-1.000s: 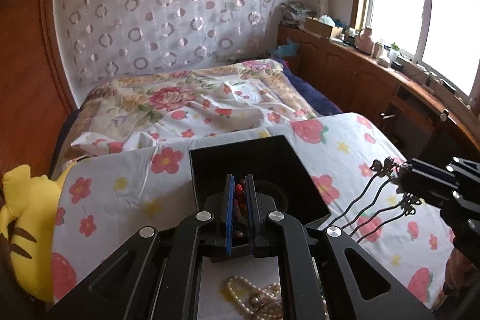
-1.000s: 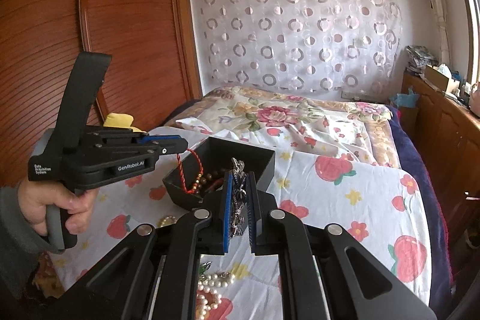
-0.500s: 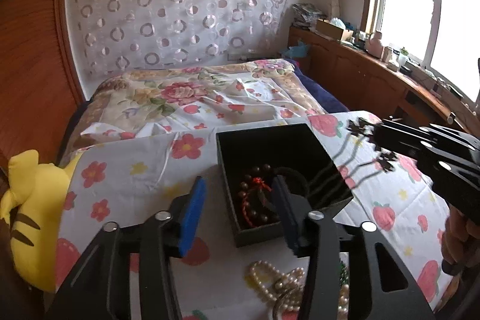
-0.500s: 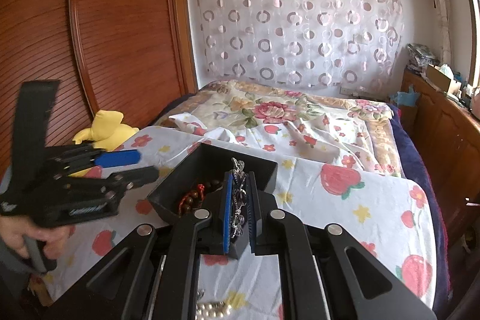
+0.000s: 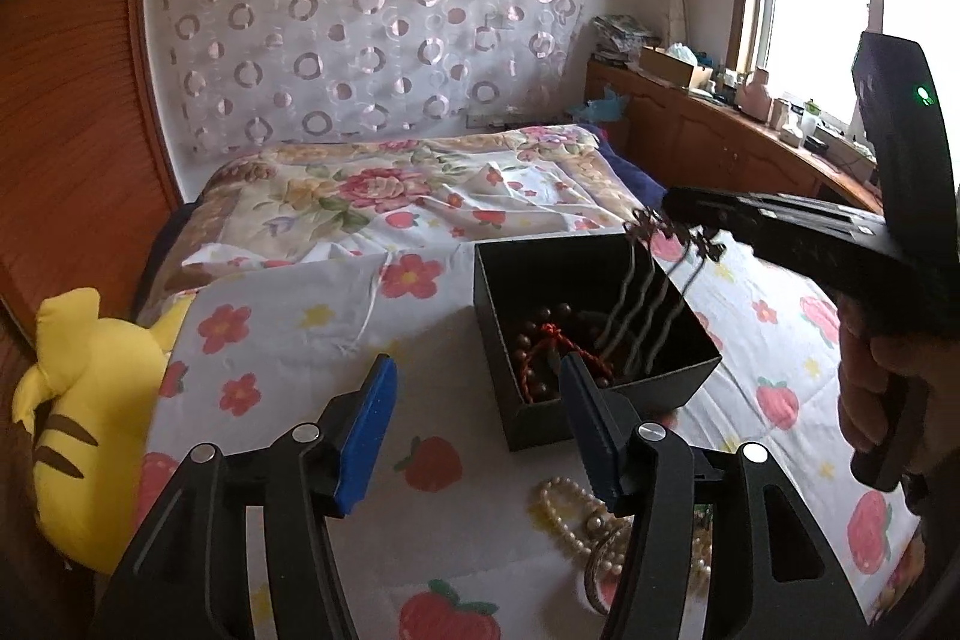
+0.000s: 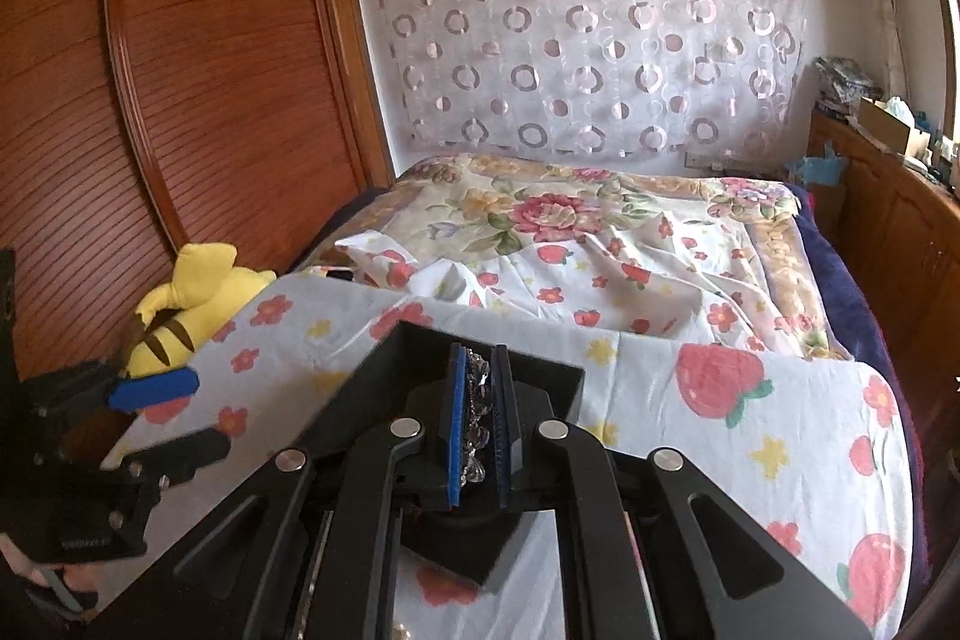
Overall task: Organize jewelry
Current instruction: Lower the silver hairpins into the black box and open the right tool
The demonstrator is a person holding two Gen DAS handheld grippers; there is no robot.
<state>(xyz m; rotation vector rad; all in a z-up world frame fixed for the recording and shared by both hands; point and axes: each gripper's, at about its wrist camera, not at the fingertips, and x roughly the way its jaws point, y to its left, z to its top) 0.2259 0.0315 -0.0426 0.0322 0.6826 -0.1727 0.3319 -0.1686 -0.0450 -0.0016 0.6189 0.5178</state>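
Observation:
A black box [image 5: 540, 424] sits on the flowered cloth and holds a brown bead bracelet [image 5: 540, 340] with a red cord. My left gripper [image 5: 477, 361] hovers near the box's front left corner. Its jaws are opening, with nothing between the blue pads. From the right, my right gripper [image 5: 690, 211] reaches over the box, shut on the ornate heads of dark hairpins [image 5: 648, 292] whose prongs hang down into it. In the right wrist view the hairpins [image 6: 477, 400] glitter between the pads of the right gripper [image 6: 480, 358], above the box [image 6: 558, 370]. The left gripper [image 6: 180, 418] is at the left.
A pearl necklace [image 5: 570, 502] and other jewelry lie on the cloth in front of the box. A yellow plush toy [image 5: 78, 418] lies at the left edge by the wooden wardrobe [image 6: 180, 100]. A bed with a floral quilt [image 5: 390, 196] is behind, and a wooden cabinet [image 5: 720, 142] runs under the window.
My left gripper opened, left the bead bracelet in the box and drew back to the left. My right gripper carried the hairpins leftward over the box.

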